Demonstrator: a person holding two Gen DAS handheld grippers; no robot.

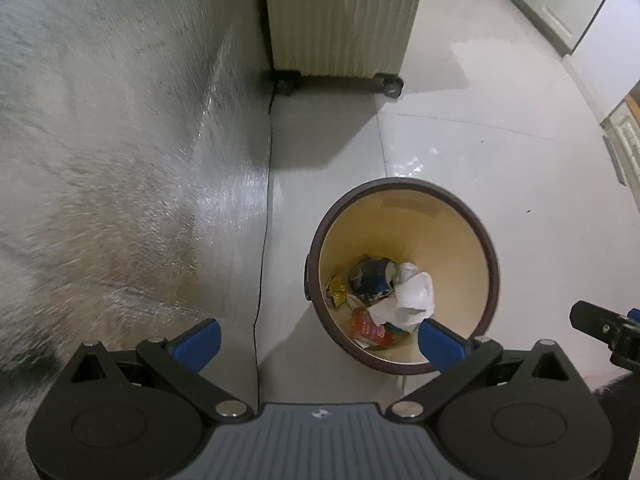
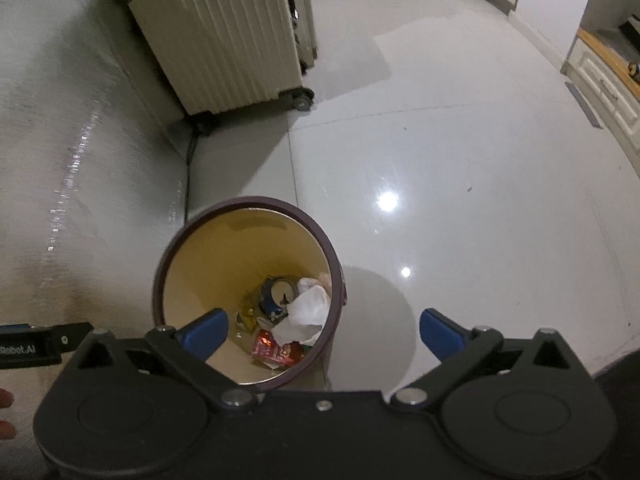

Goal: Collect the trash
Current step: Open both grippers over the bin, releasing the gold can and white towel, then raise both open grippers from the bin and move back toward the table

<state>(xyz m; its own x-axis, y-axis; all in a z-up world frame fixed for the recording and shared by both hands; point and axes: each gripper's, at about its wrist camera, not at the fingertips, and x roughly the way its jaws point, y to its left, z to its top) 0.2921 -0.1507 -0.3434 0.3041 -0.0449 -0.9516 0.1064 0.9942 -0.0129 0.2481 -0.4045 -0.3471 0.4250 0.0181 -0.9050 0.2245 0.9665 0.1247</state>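
Note:
A round trash bin with a dark rim and yellow inside stands on the tiled floor beside the wall. At its bottom lie a crumpled white tissue, a dented blue can, a red wrapper and a yellow wrapper. My left gripper hangs above the bin's left side, open, with nothing between its blue fingertips. My right gripper hangs above the bin's right side, also open and holding nothing. Part of the right gripper shows at the left view's edge.
A cream ribbed suitcase on wheels stands against the grey wall beyond the bin. A black cable runs along the wall's foot. White cabinets line the far right. Glossy floor tiles spread to the right.

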